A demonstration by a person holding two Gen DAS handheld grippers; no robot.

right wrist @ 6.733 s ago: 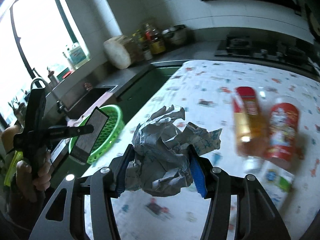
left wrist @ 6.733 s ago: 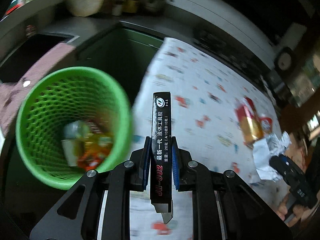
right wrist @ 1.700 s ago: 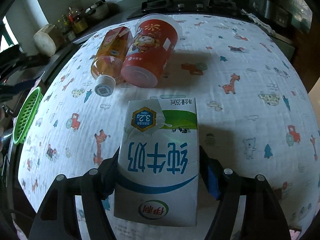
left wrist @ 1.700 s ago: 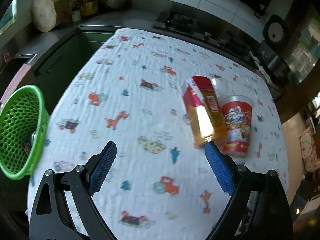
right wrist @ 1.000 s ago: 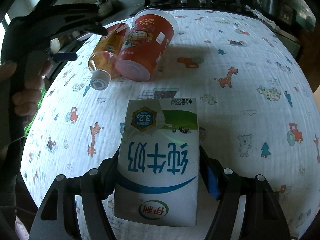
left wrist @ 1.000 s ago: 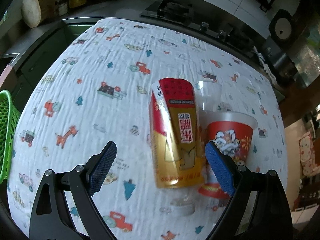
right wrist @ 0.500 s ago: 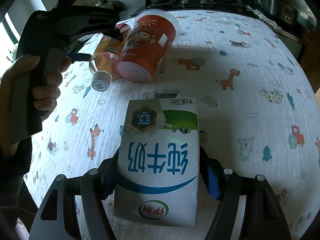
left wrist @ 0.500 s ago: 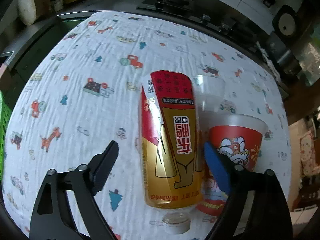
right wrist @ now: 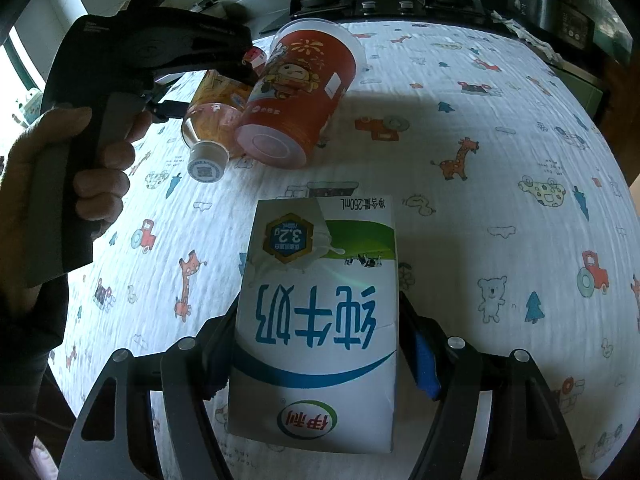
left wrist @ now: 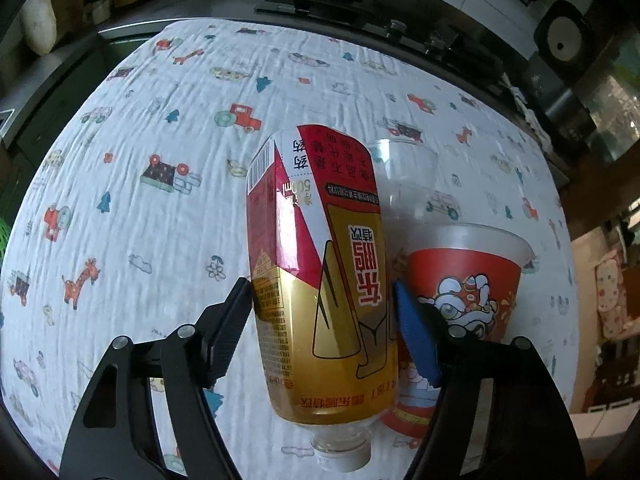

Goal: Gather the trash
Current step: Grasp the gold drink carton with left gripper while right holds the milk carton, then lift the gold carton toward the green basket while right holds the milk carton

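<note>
The left tool (left wrist: 323, 312) points steeply down at the table (left wrist: 160, 128), which is covered in a white cloth printed with small cartoon animals and vehicles, and its jaws are closing around a plastic drink bottle with a red-and-gold label (left wrist: 320, 280) that lies on its side between them, white cap toward the tool. The dark left pad looks to be at the label's edge and the blue right pad just beside the other side, though I cannot quite tell whether either is pressing yet. Just to the right of that tool, touching the bottle, lies a red paper cup with a cartoon lion and a frosted rim (left wrist: 464, 280). The person's left hand (right wrist: 80, 168) grips that tool's handle. The right tool (right wrist: 316, 340) is clamped on a white-and-blue milk carton with a green band (right wrist: 316, 320), its printed face up between the pads, above the cloth.
</note>
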